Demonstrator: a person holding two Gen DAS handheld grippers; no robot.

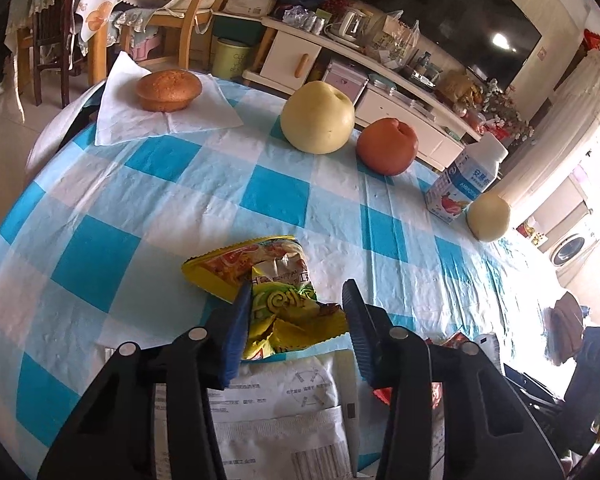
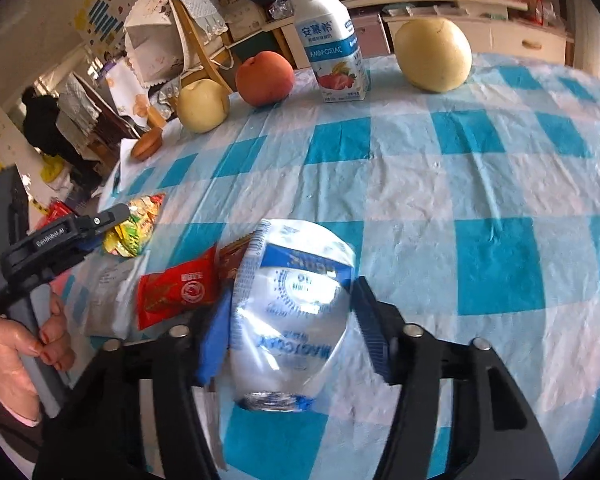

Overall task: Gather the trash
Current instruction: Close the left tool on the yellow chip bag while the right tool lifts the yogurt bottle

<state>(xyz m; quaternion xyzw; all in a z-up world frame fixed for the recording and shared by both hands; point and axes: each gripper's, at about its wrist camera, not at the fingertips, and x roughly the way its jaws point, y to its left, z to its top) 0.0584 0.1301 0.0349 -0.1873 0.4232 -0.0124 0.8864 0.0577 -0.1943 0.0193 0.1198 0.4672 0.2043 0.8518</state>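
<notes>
The yellow snack wrapper lies between the left gripper fingers; only the left finger touches it. The crushed plastic bottle lies between the right gripper fingers, its left pad touching, jaws part-open.

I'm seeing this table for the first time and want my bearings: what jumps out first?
The blue-and-white checked tablecloth dominates. Near the front, the right gripper straddles a crushed clear plastic bottle, while the left gripper straddles a yellow snack wrapper. Along the far edge stand pale pears, a peach and a yogurt-drink bottle.
</notes>
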